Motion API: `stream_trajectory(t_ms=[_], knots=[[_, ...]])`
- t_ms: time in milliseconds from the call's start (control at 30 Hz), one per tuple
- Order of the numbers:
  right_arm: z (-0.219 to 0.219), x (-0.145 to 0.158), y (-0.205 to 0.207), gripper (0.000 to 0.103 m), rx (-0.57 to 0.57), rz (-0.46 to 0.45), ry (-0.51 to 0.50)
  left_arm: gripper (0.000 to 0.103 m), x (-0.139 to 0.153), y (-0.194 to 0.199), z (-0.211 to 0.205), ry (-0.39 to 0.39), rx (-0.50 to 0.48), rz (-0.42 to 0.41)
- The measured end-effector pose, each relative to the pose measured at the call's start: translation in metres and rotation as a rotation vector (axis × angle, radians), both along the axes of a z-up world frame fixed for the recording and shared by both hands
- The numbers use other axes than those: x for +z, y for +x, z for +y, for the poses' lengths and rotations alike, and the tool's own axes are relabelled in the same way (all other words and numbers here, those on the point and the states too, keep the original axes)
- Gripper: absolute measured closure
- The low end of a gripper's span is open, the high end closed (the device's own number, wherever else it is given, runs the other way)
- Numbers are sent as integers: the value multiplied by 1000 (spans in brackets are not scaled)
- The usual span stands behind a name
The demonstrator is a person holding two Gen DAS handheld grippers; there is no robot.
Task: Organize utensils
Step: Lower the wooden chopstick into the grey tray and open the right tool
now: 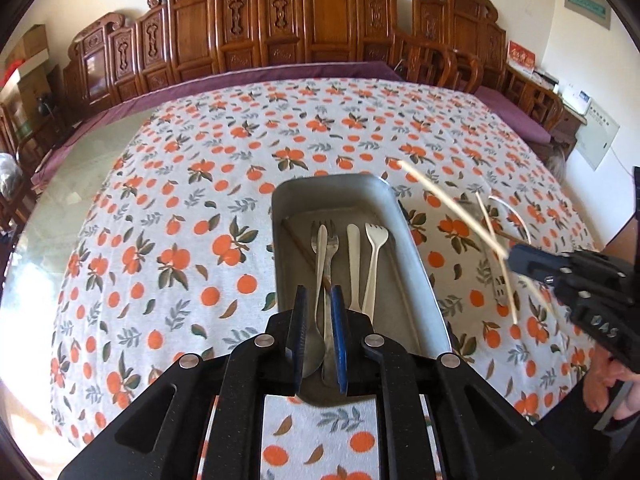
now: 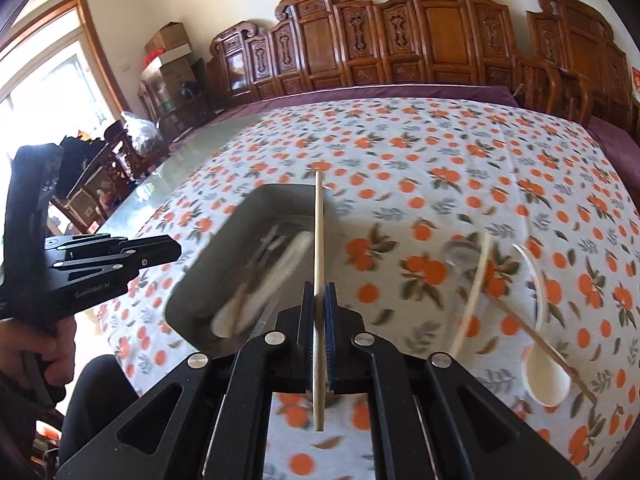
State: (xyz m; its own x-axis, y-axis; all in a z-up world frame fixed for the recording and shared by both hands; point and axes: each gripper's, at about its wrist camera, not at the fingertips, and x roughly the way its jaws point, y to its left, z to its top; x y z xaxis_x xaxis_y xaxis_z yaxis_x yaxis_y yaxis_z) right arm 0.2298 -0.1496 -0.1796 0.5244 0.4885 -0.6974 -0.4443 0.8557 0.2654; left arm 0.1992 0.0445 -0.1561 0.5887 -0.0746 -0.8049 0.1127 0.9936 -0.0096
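A metal tray (image 1: pixel 416 264) on the orange-print tablecloth holds forks, a spoon, a white knife and a brown chopstick. My left gripper (image 1: pixel 319 340) hovers over the tray's near end, jaws slightly apart with nothing between them. My right gripper (image 2: pixel 319 320) is shut on a light wooden chopstick (image 2: pixel 319 240), held above the cloth just right of the tray (image 2: pixel 224 240); it shows in the left wrist view (image 1: pixel 444 196) too. On the cloth to the right lie a white spoon (image 2: pixel 540 368), another light chopstick (image 2: pixel 472 292), a brown chopstick (image 2: pixel 548 348) and a metal utensil (image 2: pixel 460 252).
Carved wooden chairs (image 1: pixel 280 28) line the far side of the table. A bare glass strip (image 1: pixel 72 184) of table lies left of the cloth. Boxes (image 2: pixel 168 52) and furniture stand at the far left by a window.
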Motion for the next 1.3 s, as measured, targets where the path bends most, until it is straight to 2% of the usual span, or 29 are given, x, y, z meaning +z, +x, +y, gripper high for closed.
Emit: stream_trajectory(t_ms=[167, 467, 967, 1300], knots=[[34, 1, 3, 97, 35, 12, -16, 90, 14, -14, 11, -13, -3, -27], [76, -21, 18, 97, 31, 79, -53, 88, 22, -37, 35, -39, 12, -53], [109, -44, 36, 97, -38, 164, -77, 88, 24, -54, 66, -82, 41, -60], [134, -51, 39, 95, 1, 190, -67, 88, 21, -52, 74, -86, 58, -62]])
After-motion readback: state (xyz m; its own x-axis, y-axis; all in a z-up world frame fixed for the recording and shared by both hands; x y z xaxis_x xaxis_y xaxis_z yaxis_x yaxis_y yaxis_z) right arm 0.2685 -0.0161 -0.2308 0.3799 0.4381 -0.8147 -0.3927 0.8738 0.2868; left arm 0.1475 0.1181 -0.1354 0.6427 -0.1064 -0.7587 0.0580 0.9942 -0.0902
